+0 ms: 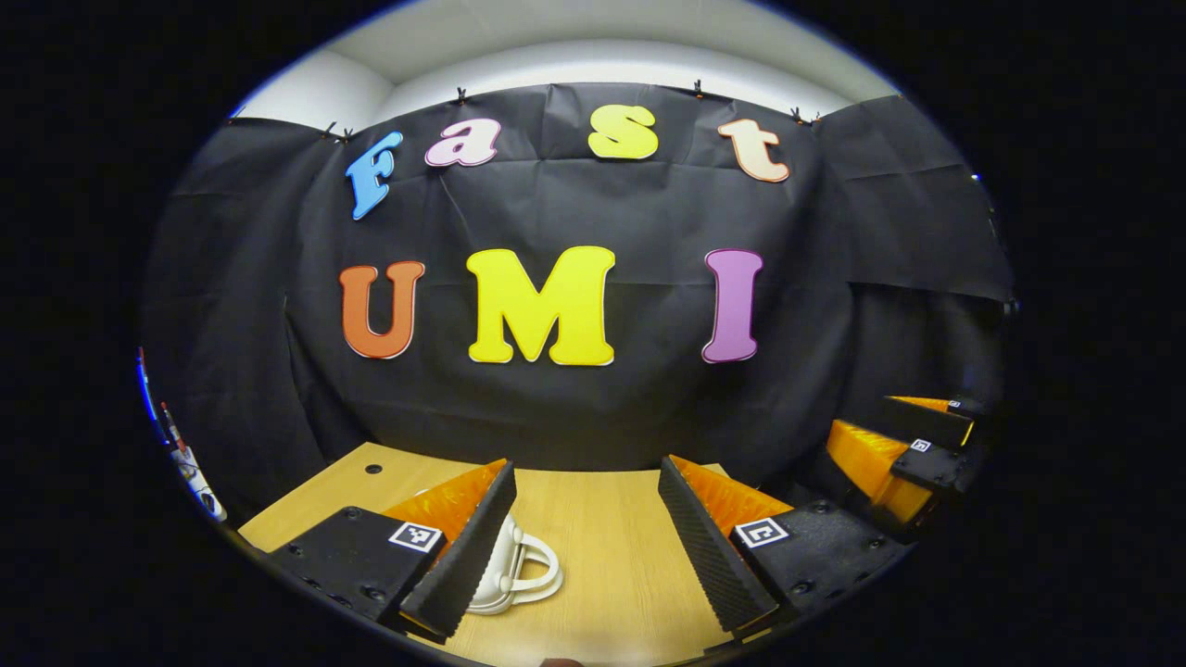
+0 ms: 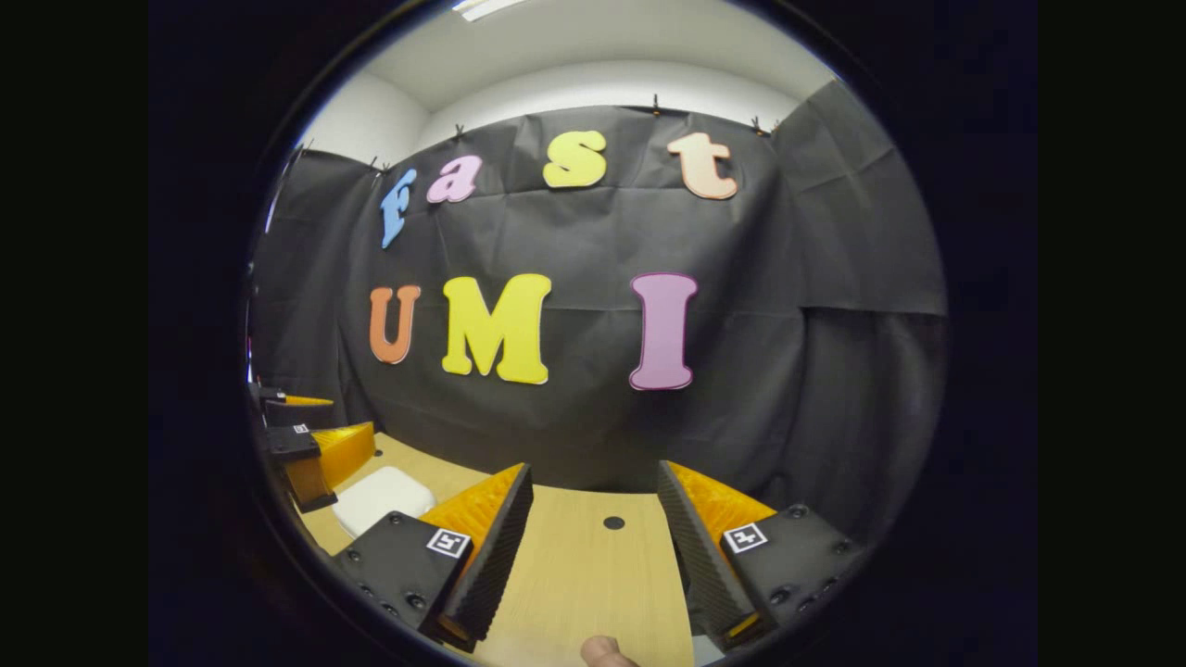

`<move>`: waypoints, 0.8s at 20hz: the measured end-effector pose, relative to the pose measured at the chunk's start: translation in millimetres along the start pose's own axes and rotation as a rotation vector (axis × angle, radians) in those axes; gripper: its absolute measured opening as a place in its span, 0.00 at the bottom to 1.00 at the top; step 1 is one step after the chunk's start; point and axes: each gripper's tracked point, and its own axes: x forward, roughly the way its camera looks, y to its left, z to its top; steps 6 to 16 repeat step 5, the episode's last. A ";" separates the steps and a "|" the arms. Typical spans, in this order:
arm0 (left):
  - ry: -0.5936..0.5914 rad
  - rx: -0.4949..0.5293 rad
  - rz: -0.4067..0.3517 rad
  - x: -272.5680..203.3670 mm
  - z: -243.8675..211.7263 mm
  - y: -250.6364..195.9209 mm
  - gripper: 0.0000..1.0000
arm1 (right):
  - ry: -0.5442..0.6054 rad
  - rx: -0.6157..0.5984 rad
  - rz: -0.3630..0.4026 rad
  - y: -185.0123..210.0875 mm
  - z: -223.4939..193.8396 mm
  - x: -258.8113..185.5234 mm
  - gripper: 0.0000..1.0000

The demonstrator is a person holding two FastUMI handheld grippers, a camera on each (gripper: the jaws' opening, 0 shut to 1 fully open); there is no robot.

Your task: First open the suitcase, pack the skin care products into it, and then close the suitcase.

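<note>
Fingers of the left gripper (image 1: 586, 528) stand wide apart in the left gripper view, with nothing between them but bare wooden table (image 1: 602, 556). We see one white suitcase (image 1: 519, 570) lying on that table, low and near, tucked partly behind the left finger (image 1: 463, 556); its looped white handle pokes out into the gap just beside that finger's ribbed pad, and we cannot tell whether the two touch. The right finger (image 1: 709, 547) is well apart from the case. Off to the far right of this view we see the right gripper (image 1: 913, 445), raised off the table edge, its two fingers spread with a gap between them.

In the right gripper view, the right gripper (image 2: 593, 542) is likewise spread wide, holding nothing, the table (image 2: 584, 574) showing between its fingers. The white suitcase (image 2: 382, 496) sits on the table to the left, beyond the left finger (image 2: 486, 556) and apart from it, its lid shut flat. Just beside the case on the far left hangs the left gripper (image 2: 306, 435), above the table. A fingertip (image 2: 604, 651) of the person shows at the bottom edge.

We count one suitcase, two grippers, and two round holes in the tabletop: one (image 1: 373, 469) at far left in the left gripper view, one (image 2: 613, 522) between the fingers in the right gripper view.
</note>
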 end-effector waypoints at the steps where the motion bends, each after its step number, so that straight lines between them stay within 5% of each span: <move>1: -0.007 0.002 -0.014 1.0 2.0 1.6 0.99 | 0.005 -0.007 0.002 5.8 -0.6 0.5 0.80; 16: -0.020 0.016 -0.052 7.1 5.1 7.5 0.99 | -0.001 -0.029 -0.014 20.3 5.3 2.9 0.80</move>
